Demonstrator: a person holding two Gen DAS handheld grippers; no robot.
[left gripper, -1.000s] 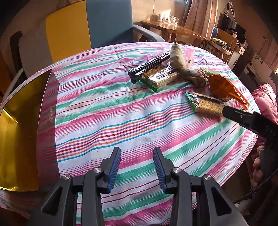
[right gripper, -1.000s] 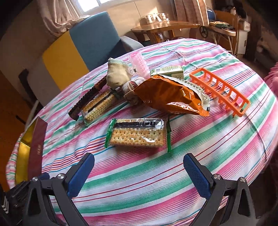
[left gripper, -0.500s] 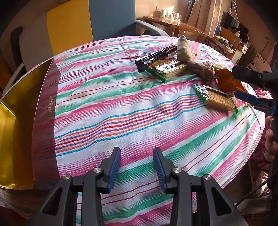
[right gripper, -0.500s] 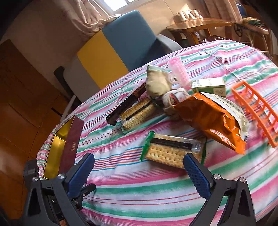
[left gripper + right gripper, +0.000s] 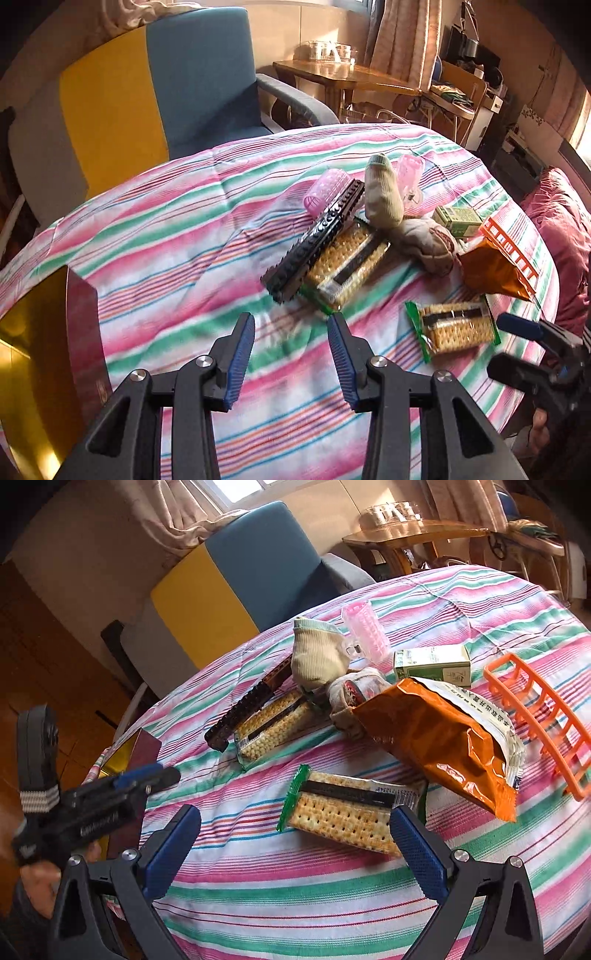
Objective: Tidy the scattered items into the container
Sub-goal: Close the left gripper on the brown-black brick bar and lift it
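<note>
My left gripper [image 5: 291, 328] hovers over the striped cloth just short of a black studded bar [image 5: 314, 243] and a cracker pack [image 5: 345, 264]. Its jaws are opening and hold nothing. My right gripper [image 5: 295, 816] is wide open, low over a second cracker pack [image 5: 343, 816] that lies between its fingers, untouched. Behind lie socks [image 5: 317, 657], pink hair rollers [image 5: 365, 631], a green carton [image 5: 432, 664], an orange snack bag [image 5: 436, 734] and an orange plastic rack [image 5: 543, 716]. The gold-lined box [image 5: 83, 317] with maroon walls sits at the table's left edge.
The round table carries a pink, green and white striped cloth [image 5: 192, 236]. A blue and yellow armchair [image 5: 166, 85] stands close behind it. A wooden side table [image 5: 343, 74] and cluttered shelves are farther back. A hand shows below the right gripper at the table's right edge.
My left gripper has moved from beside the box toward the pile, and its jaws are slightly wider. The right view has swung left and sits a little closer to the near cracker pack.
</note>
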